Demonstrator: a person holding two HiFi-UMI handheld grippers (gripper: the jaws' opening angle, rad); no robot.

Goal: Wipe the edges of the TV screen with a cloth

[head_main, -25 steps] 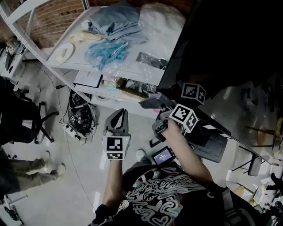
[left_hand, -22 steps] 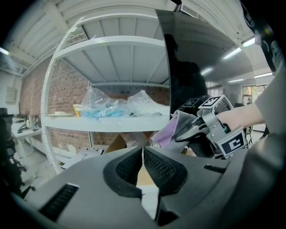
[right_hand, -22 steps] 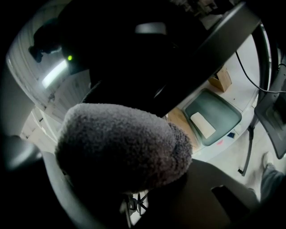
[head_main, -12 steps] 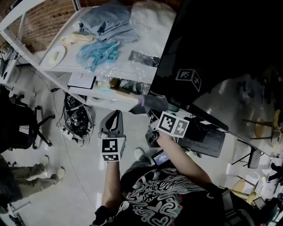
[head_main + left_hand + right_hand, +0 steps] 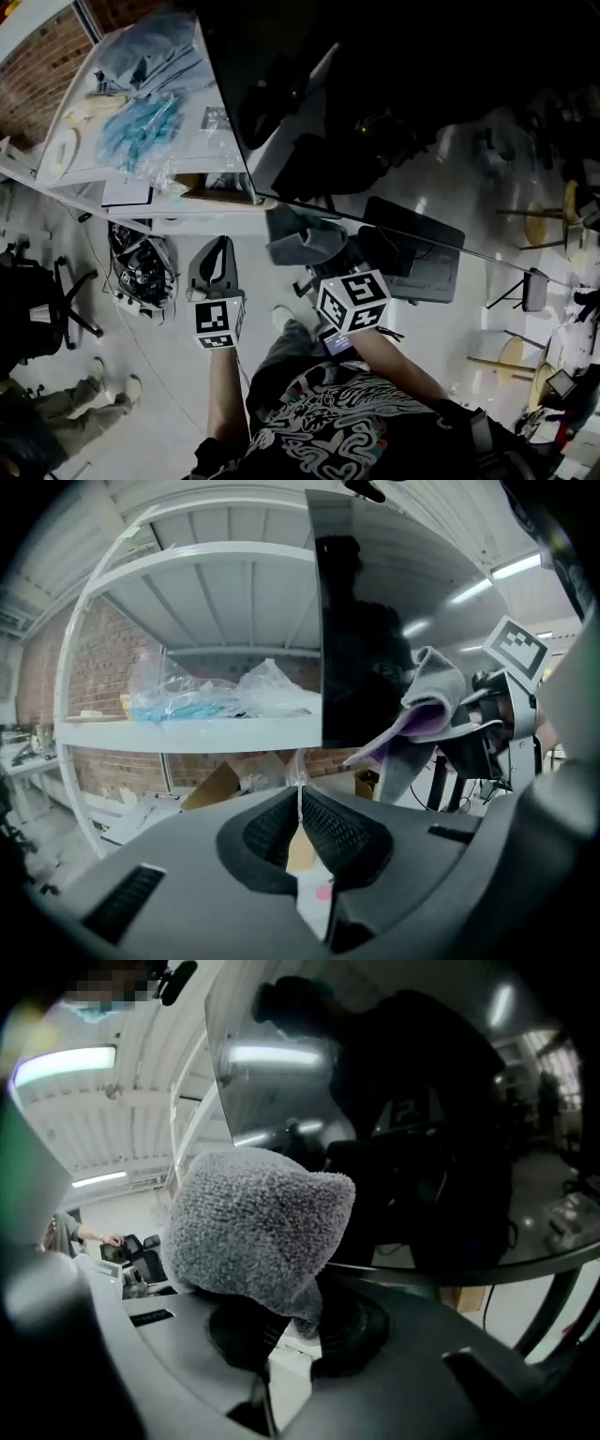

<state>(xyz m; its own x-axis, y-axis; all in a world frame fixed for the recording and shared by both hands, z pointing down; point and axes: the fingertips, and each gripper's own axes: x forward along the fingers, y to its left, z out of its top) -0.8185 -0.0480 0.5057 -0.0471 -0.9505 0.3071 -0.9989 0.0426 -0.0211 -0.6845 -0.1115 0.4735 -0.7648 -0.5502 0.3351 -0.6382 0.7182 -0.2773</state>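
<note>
Left claw [image 5: 300, 799] closed, right claw [image 5: 286, 1321] clamped.

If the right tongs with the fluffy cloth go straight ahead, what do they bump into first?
Probably the dark TV screen: the right tongs point at it, so their grey cloth would touch it first. The distance is unclear.

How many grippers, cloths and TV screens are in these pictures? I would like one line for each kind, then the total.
Grippers: 2, the left gripper with jaws shut and empty, the right gripper with jaws shut on the cloth
Cloths: 1
TV screen: 1
Total: 4
</note>
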